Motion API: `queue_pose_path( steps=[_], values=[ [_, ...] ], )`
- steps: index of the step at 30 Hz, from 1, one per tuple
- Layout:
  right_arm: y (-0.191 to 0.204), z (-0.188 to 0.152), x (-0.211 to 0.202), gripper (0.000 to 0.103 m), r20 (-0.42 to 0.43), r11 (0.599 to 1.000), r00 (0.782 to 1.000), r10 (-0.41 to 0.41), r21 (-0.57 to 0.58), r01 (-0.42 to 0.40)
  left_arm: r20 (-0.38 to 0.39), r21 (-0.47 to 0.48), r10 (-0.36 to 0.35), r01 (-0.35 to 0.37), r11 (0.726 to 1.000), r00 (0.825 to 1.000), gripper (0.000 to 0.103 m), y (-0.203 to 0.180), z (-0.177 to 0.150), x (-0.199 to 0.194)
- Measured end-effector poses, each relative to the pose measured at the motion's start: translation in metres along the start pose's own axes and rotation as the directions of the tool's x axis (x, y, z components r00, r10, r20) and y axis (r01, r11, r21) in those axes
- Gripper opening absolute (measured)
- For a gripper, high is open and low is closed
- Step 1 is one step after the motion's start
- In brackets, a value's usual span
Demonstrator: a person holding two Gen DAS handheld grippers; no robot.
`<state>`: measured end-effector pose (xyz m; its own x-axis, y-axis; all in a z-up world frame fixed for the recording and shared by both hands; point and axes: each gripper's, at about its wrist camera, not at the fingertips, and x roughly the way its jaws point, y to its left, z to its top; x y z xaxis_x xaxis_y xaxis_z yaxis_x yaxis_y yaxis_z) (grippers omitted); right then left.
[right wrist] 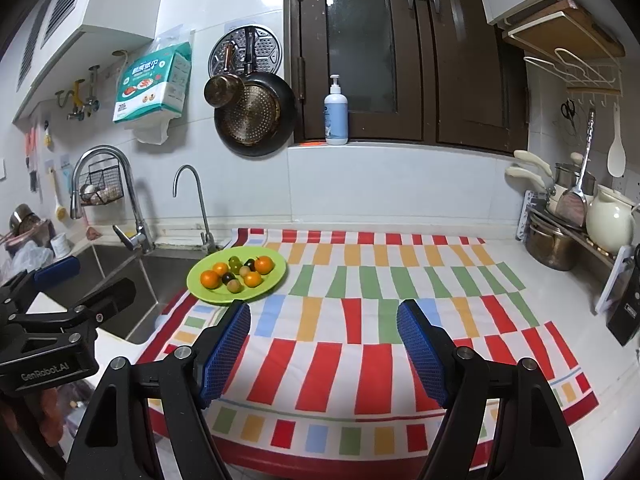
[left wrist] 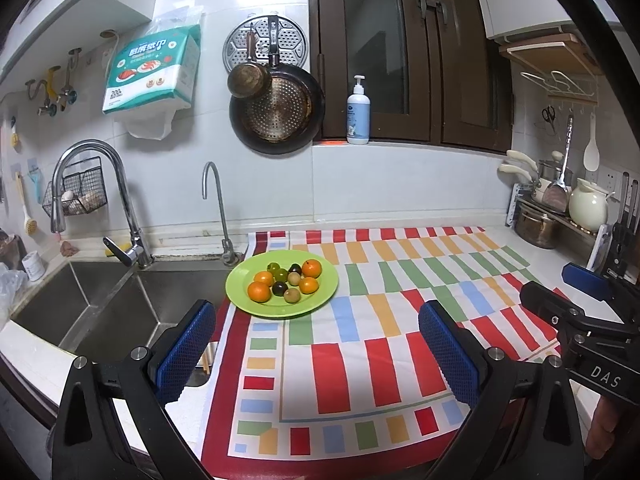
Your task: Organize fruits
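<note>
Left wrist view: left gripper [left wrist: 316,316] low over the cloth [left wrist: 400,280], jaws spread wide, nothing between the blue pads [left wrist: 182,350]. Green plate [left wrist: 324,292] ahead, at the cloth's far left corner, just beside the sink [left wrist: 116,300]. On the plate, a small heap of fruits [left wrist: 285,282]: four oranges [left wrist: 259,291], several small green and tan ones, two dark ones; all close together, some touching. Right gripper [left wrist: 560,292] at the right edge of this view, over the right part of the cloth, well apart from the plate.

Right wrist view: right gripper [right wrist: 324,320] likewise above the cloth [right wrist: 400,280], jaws standing wide, empty, pads [right wrist: 420,352] clear of everything. Plate [right wrist: 276,276] ahead and to the left, just past the left fingertip, not touched. Fruits [right wrist: 236,274] all on the plate, none on the cloth. Left gripper [right wrist: 86,282] at the left edge, above the sink's rim [right wrist: 116,336].

Behind: two taps [left wrist: 120,200] over the sink, pans [left wrist: 276,116] hanging on the tiled wall, a pump bottle [left wrist: 357,114] on the window ledge, pots and a cream jug [left wrist: 588,206] on a rack at the right.
</note>
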<state>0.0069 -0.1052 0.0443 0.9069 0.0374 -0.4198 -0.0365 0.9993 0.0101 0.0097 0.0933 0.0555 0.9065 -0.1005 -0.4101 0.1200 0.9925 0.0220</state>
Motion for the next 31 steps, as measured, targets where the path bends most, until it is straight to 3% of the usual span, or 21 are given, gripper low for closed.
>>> queue_pose_path(
  steps=[31],
  values=[
    [-0.001, 0.0, 0.011, 0.076, -0.019, 1.0, 1.0, 0.001, -0.002, -0.001, -0.032, -0.004, -0.01, 0.01, 1.0, 0.999, 0.103, -0.001, 0.002, 0.014]
  ],
)
